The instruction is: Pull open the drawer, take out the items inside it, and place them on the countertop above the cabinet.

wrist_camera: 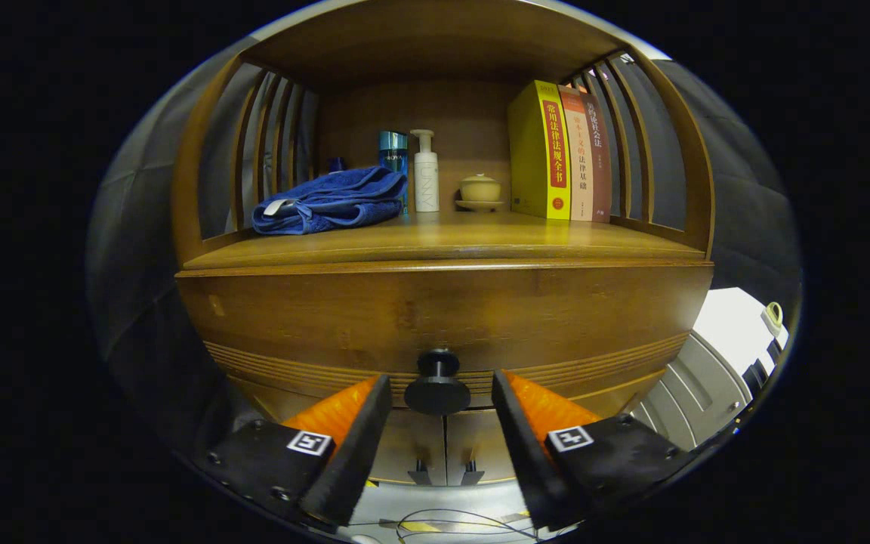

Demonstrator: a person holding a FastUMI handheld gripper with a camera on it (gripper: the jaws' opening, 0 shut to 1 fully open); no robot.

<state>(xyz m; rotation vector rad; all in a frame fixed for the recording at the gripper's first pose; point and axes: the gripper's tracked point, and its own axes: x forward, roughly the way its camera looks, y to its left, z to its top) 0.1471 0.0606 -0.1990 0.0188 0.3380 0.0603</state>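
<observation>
— Fingers (441,393) apart, one on each side of the drawer knob (436,384), neither pressing on it yet. Still a gap on both sides.

— Why held so?

— Lined up for a pinch on the knob, most likely. Only handhold on the drawer front (442,317), so gripping there makes sense before any pull.

— And the drawer itself?

— Shut, flush with the cabinet, directly beneath the table (442,238). Long axis running left to right; face pointing toward the near side, so a straight pull nearward should slide it out. Knob stem sticking out the same way, round cap nearest.

— Contents?

— Hidden behind the closed front. Cannot tell what lies inside.

— Room up top for them?

— Partly taken. Folded blue towel (329,200) at the left, blue bottle (393,151) and white pump bottle (425,174) behind it toward the far side, small lidded cup (480,189) on a saucer in the middle, three upright books (559,151) at the right. Bare wood along the near edge and centre, probably the best landing spot.

— Below the drawer?

— Two cabinet doors (442,446) with small pulls, not part of the job.

— Stage?

— Very start, by the look of it: nothing opened, nothing out. Next, closing on the knob squarely, lest the round cap slip free.
</observation>
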